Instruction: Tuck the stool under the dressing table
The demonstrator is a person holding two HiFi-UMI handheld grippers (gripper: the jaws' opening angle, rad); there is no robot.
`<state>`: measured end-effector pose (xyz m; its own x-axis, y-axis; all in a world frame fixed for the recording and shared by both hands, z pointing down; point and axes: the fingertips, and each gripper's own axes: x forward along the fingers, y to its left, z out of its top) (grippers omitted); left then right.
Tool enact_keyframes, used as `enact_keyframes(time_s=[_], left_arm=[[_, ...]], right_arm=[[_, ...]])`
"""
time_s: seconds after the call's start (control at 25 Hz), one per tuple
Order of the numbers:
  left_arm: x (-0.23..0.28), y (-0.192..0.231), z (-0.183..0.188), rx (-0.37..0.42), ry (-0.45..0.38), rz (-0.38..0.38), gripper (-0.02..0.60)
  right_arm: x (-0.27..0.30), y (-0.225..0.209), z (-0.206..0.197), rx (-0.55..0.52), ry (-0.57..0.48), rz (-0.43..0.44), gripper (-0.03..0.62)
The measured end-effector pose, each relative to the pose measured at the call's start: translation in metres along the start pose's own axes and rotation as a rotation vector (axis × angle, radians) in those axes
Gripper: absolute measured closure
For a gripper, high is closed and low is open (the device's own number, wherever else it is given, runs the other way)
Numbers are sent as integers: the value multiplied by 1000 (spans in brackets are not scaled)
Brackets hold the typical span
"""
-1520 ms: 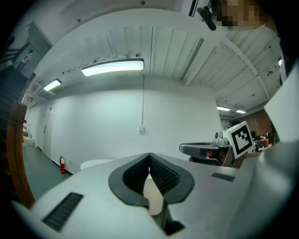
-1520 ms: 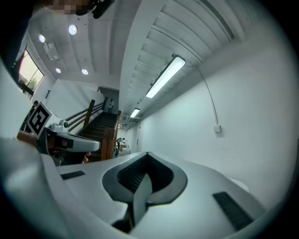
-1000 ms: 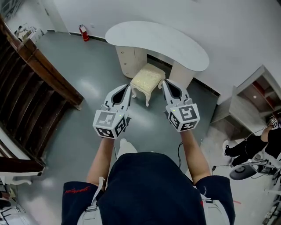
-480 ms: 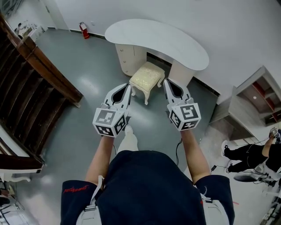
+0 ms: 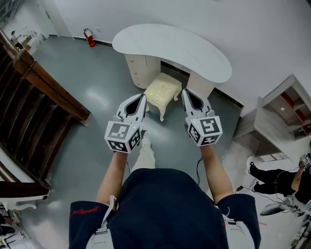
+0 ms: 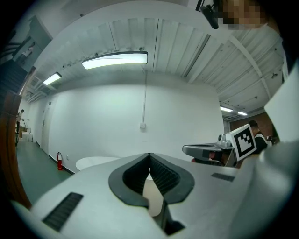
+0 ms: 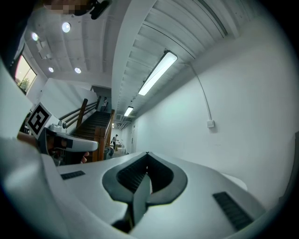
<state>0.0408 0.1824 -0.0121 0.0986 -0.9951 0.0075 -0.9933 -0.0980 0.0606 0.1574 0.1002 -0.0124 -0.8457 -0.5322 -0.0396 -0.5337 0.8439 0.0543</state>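
The stool [image 5: 163, 89], with a cream textured seat on curved white legs, stands upright on the grey floor [image 5: 97, 102]. It is just in front of the knee gap of the dressing table [image 5: 170, 46], whose white kidney-shaped top rests on two cream supports.

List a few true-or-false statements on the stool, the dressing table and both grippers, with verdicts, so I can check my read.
1. The left gripper and right gripper are both shut and empty. True.
2. The stool is fully hidden under the dressing table. False: most of it shows in front of the table's near edge.
3. A red fire extinguisher stands by the wall, left of the table. True.
4. The dressing table's top is dark wood. False: it is white.
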Motion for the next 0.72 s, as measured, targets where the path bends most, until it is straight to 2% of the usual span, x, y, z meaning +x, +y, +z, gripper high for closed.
enact_keyframes(time_s=[0.4,0.72], left_arm=[[66,58,-3,-23,7,-22,565],[125,109,-14,-50,49,-53,565]], right_arm=[[77,-30,-10,2,7,-12,580],[146,-57,-32,28,60,-54,580]])
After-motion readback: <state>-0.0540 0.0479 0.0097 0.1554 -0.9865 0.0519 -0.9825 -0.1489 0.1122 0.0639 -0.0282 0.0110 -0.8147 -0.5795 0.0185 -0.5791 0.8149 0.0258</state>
